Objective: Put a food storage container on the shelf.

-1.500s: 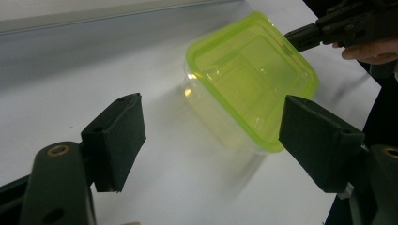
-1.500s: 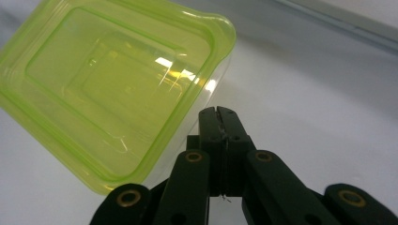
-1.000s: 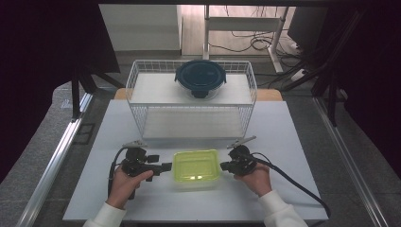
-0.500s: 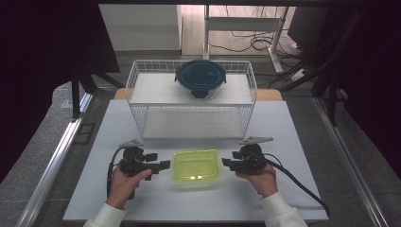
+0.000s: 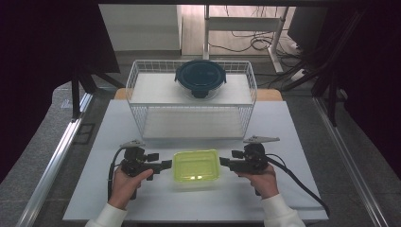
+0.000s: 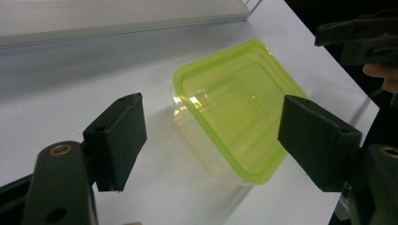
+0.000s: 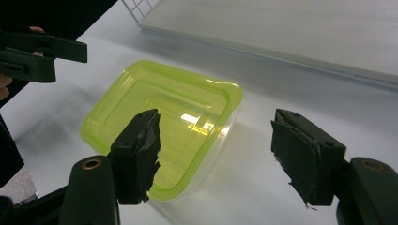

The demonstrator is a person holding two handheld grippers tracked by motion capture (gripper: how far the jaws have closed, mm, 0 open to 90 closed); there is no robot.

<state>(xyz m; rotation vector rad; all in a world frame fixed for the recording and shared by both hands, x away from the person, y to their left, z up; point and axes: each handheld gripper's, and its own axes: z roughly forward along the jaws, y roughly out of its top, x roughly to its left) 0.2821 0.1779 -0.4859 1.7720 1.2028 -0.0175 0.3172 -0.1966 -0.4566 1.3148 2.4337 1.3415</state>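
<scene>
Sitting between both grippers, clear rectangular plastic container with lime-green lid [image 5: 196, 165], long axis running hand to hand. Left gripper [image 5: 166, 164] jaws apart, empty; right gripper [image 5: 223, 162] just opening, nothing pinched, equally near.

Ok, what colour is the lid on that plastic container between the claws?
Translucent lime green lid on a clear container; the left gripper view shows it best.

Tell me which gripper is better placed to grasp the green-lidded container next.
Left, probably, though only slightly. The left gripper has open jaws right at the container edge. The right gripper jaws have just been opening, nothing between them, a little off its edge.
</scene>
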